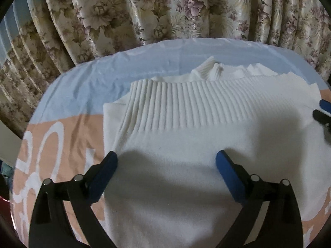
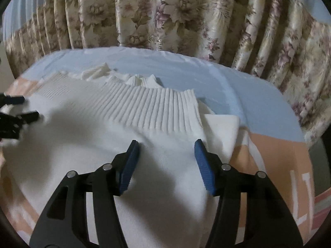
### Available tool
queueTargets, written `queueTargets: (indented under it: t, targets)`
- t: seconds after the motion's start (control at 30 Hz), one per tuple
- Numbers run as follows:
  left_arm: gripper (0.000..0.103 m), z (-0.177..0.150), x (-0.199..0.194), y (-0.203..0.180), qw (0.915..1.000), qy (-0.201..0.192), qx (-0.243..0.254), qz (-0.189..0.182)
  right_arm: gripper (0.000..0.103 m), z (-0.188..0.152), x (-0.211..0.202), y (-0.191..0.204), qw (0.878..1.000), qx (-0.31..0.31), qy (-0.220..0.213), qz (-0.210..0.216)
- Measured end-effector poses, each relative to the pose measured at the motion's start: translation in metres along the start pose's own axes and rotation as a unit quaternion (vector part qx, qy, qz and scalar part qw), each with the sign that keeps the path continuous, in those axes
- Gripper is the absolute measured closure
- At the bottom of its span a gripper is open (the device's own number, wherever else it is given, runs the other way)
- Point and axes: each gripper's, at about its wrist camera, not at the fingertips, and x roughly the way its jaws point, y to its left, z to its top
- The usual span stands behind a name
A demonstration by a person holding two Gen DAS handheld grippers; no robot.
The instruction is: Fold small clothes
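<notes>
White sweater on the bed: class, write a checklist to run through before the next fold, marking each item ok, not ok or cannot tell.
1. White sweater lies on the bedsheet: ok.
2. Ribbed hem folded up over the body, fairly even: ok.
3. Left hand-held gripper open, holding nothing: ok.
4. Right hand-held gripper open, holding nothing: ok.
5. Collar flat: not ok, bunched.
6. Sleeves tucked evenly: cannot tell.

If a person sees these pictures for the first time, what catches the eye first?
A white sweater fills the centre, lying on a blue and peach sheet, with its ribbed band across the far side. The open left gripper and right gripper hang above it; a floral curtain hangs behind.
</notes>
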Motion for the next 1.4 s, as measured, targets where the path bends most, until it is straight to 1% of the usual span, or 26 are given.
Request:
queueTargets:
  t: [0.07, 0.1, 0.13, 0.17, 0.2, 0.23, 0.3, 0.37, 0.5, 0.57, 0.67, 0.8, 0.87, 0.97, 1.13, 1.2, 1.23, 1.27, 1.33, 1.4]
  targets:
    - [0.006, 0.0, -0.008, -0.003, 1.0, 0.001, -0.001, -0.006, 0.049, 0.004, -0.014, -0.007, 0.999, 0.033, -0.014, 0.031]
    - [0.006, 0.0, -0.016, -0.004, 0.9999, 0.0, -0.004, -0.014, 0.046, 0.006, -0.026, -0.013, 0.997, 0.054, -0.027, 0.049]
    - [0.006, -0.001, -0.021, -0.006, 0.9998, -0.001, -0.007, -0.019, 0.036, 0.007, -0.038, -0.018, 0.995, 0.071, -0.039, 0.058]
    - [0.006, -0.002, -0.026, -0.007, 0.9996, -0.002, -0.01, -0.025, 0.029, 0.007, -0.045, -0.021, 0.994, 0.08, -0.046, 0.061]
    - [0.006, -0.003, -0.032, -0.01, 0.9994, -0.003, -0.013, -0.032, 0.018, 0.005, -0.057, -0.026, 0.991, 0.098, -0.057, 0.069]
    - [0.005, -0.005, -0.036, -0.013, 0.9992, -0.001, -0.015, -0.037, 0.009, 0.002, -0.063, -0.03, 0.989, 0.114, -0.061, 0.074]
    - [0.005, -0.008, -0.042, -0.02, 0.9989, 0.001, -0.017, -0.044, 0.005, -0.006, -0.068, -0.035, 0.986, 0.135, -0.051, 0.084]
    - [0.005, -0.01, -0.045, -0.028, 0.9986, 0.003, -0.016, -0.051, 0.003, -0.015, -0.067, -0.038, 0.985, 0.143, -0.031, 0.086]
    - [0.005, -0.014, -0.043, -0.038, 0.9978, 0.011, -0.016, -0.063, 0.003, -0.04, -0.051, -0.044, 0.979, 0.178, 0.018, 0.1]
    - [0.005, -0.014, -0.042, -0.039, 0.9975, 0.014, -0.019, -0.067, 0.003, -0.047, -0.044, -0.046, 0.975, 0.19, 0.033, 0.11]
    - [0.005, -0.014, -0.039, -0.042, 0.997, 0.019, -0.021, -0.072, 0.003, -0.051, -0.034, -0.048, 0.972, 0.2, 0.047, 0.113]
    - [0.005, -0.014, -0.031, -0.047, 0.9969, 0.031, -0.019, -0.07, 0.003, -0.051, -0.031, -0.055, 0.973, 0.203, 0.041, 0.103]
    - [0.005, -0.014, -0.027, -0.048, 0.9964, 0.037, -0.019, -0.074, 0.003, -0.051, -0.032, -0.061, 0.972, 0.208, 0.029, 0.103]
    - [0.005, -0.013, -0.019, -0.051, 0.9962, 0.046, -0.018, -0.072, 0.003, -0.048, -0.023, -0.066, 0.972, 0.205, 0.038, 0.111]
    - [0.005, -0.011, -0.012, -0.055, 0.9964, 0.046, -0.016, -0.069, 0.003, -0.038, -0.014, -0.054, 0.975, 0.171, 0.039, 0.139]
    - [0.003, -0.01, -0.01, -0.055, 0.9966, 0.045, -0.014, -0.068, 0.003, -0.035, -0.014, -0.045, 0.974, 0.159, 0.042, 0.158]
    - [0.002, -0.01, -0.01, -0.054, 0.9967, 0.045, -0.012, -0.067, 0.003, -0.033, -0.013, -0.04, 0.976, 0.149, 0.049, 0.15]
    - [0.002, -0.01, -0.009, -0.054, 0.9967, 0.044, -0.011, -0.067, 0.005, -0.032, -0.012, -0.034, 0.981, 0.132, 0.061, 0.128]
    - [0.002, -0.011, -0.008, -0.052, 0.9966, 0.043, -0.009, -0.07, 0.016, -0.034, -0.014, -0.027, 0.985, 0.118, 0.077, 0.1]
    - [0.001, -0.012, -0.006, -0.051, 0.9965, 0.042, -0.007, -0.072, 0.025, -0.036, -0.016, -0.028, 0.985, 0.121, 0.083, 0.091]
